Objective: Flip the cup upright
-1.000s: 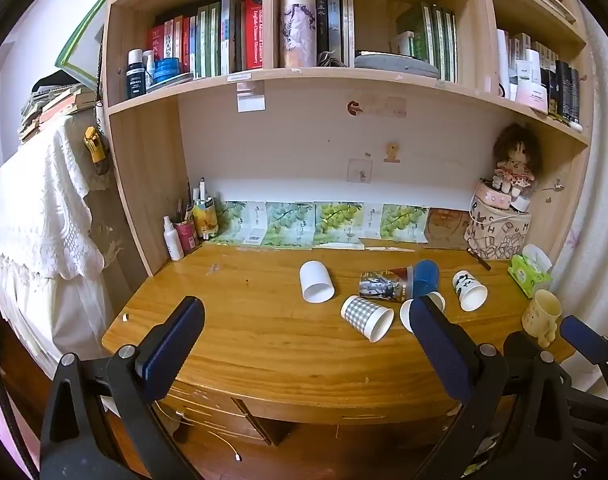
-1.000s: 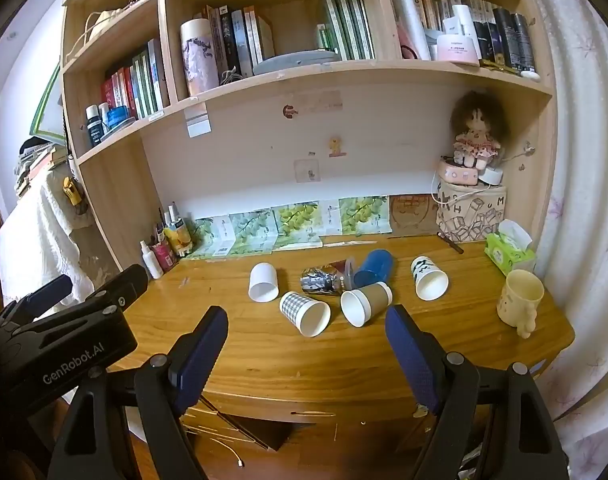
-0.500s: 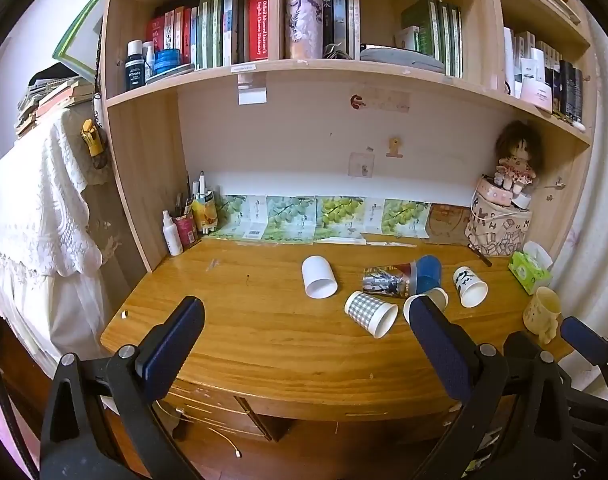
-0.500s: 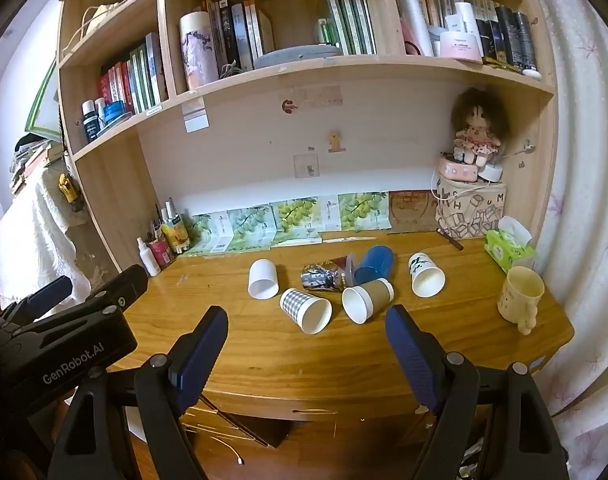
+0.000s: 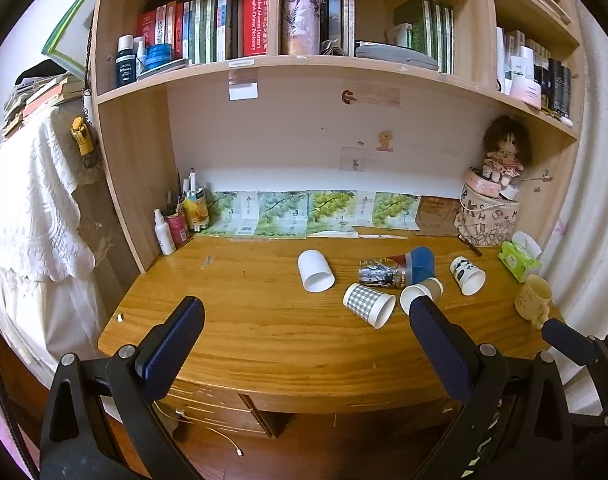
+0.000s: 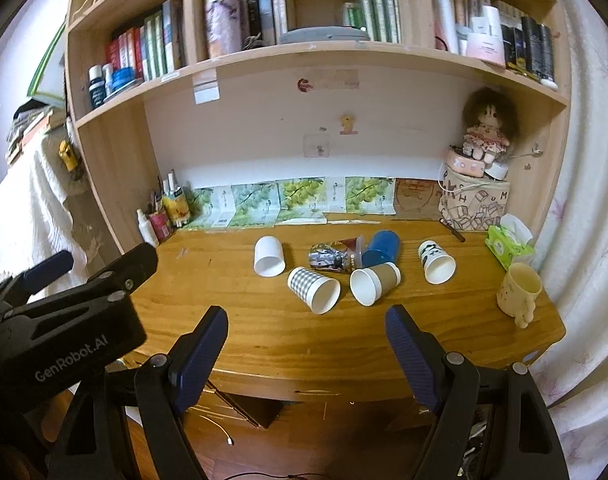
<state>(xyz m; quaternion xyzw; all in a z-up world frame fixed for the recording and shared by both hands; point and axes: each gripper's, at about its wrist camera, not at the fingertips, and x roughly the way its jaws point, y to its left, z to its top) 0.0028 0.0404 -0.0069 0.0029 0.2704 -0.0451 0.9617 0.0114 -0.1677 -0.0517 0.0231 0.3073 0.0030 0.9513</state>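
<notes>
Several paper cups lie on their sides on the wooden desk (image 5: 243,320): a white cup (image 5: 315,271) (image 6: 268,257), a checked cup (image 5: 368,305) (image 6: 314,289), a brown-sleeved cup (image 6: 374,283) (image 5: 420,294), a blue cup (image 6: 380,248) (image 5: 420,263), a printed foil-look cup (image 6: 334,257) (image 5: 382,272) and a white panda-print cup (image 6: 436,261) (image 5: 466,275). My left gripper (image 5: 304,330) is open and empty, held before the desk's front edge. My right gripper (image 6: 306,340) is open and empty, also short of the cups.
A yellow mug (image 6: 519,290) stands upright at the desk's right end, next to a green tissue pack (image 6: 506,245). Bottles and a pen holder (image 5: 179,224) stand at the back left. A patterned box with a doll (image 6: 476,196) sits at the back right. Shelves of books hang above.
Both views have shifted slightly closer to the desk and a little upward. The cups have not moved. Both grippers stay open.
</notes>
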